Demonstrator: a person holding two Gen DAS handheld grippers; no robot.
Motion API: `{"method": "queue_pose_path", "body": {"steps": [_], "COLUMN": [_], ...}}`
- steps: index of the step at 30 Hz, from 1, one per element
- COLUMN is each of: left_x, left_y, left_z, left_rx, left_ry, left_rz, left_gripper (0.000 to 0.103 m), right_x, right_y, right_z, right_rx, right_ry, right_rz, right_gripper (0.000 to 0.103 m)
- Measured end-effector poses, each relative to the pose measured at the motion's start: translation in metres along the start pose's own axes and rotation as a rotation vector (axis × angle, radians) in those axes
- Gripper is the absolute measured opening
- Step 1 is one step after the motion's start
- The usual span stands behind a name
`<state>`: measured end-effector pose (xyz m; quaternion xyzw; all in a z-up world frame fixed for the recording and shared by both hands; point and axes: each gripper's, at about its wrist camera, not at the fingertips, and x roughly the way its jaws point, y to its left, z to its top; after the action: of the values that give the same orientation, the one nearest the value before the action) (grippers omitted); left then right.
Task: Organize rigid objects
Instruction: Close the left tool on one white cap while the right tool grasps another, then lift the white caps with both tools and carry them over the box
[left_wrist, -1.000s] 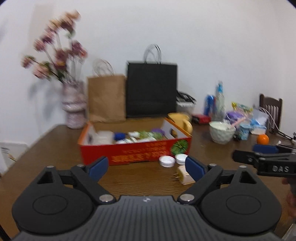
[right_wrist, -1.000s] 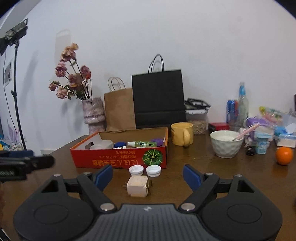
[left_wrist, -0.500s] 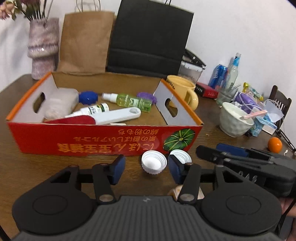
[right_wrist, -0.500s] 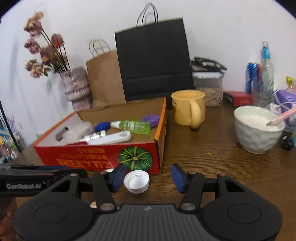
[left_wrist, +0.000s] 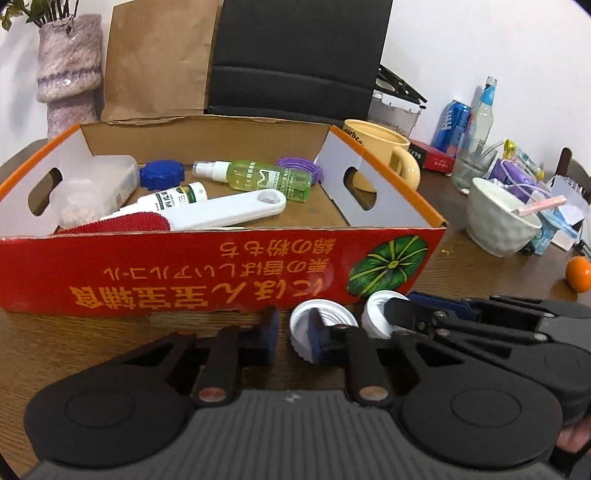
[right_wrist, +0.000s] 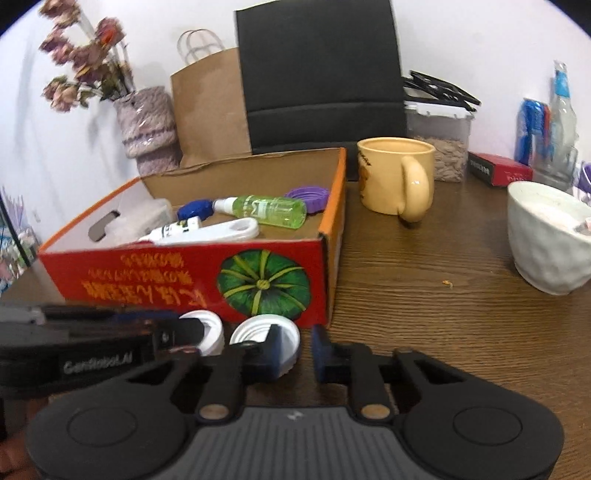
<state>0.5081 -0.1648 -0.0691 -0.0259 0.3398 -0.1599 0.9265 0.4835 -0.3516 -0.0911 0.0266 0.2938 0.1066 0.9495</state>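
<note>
White wall (right_wrist: 461, 40) fills the upper part of both views, plain, evenly lit, soft shadows behind the standing items. Dark brown wood-grain counter (right_wrist: 424, 295) spans the lower half, its far edge meeting the wall. Dark wooden chair (left_wrist: 570, 166) back shows at the right edge of the left wrist view, beyond the counter. At the far left edge of the right wrist view, a thin dark pole (right_wrist: 14, 236) with blurred colourful clutter behind it.

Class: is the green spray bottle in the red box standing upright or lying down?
Lying down: the green spray bottle rests on its side on the red box floor.
</note>
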Motion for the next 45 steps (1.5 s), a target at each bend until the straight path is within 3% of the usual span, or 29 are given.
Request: {"method": "queue_pose_path", "body": {"steps": [2, 9, 15, 21, 30, 41, 45], "left_x": [0.001, -0.005, -0.043, -0.112, -0.214, -0.325, -0.353], "left_y": [0.001, 0.001, -0.003, -0.010, -0.015, -0.010, -0.008], "left_z": [0.000, 0.000, -0.001, -0.001, -0.020, -0.081, -0.112], "left_rx": [0.003, 0.006, 0.035, 0.091, 0.112, 0.099, 0.097], "left_ry": [0.005, -0.010, -0.065, -0.203, -0.384, -0.549, -0.571], "left_rz": [-0.022, 0.005, 0.020, 0.073, 0.081, 0.110, 0.136], "left_gripper": [0.008, 0.006, 0.006, 0.006, 0.006, 0.006, 0.006], "right_x": [0.000, -0.001, -0.018, -0.072, -0.170, -0.271, -0.306], "right_y": [0.003, 0.002, 0.009, 0.029, 0.073, 0.130, 0.145], "right_z": [0.000, 0.000, 0.002, 0.013, 0.010, -0.038, -0.070], "right_rx": [-0.015, -0.016, -0.037, -0.057, -0.109, -0.169, -0.167], "right_ry": [0.001, -0.003, -0.051, -0.153, -0.321, -0.436, -0.485], "right_rz": [-0.002, -0.014, -0.041, -0.038, -0.014, 0.015, 0.015], "right_gripper": [0.009, 0.008, 0.006, 0.006, 0.006, 0.006, 0.005]}}
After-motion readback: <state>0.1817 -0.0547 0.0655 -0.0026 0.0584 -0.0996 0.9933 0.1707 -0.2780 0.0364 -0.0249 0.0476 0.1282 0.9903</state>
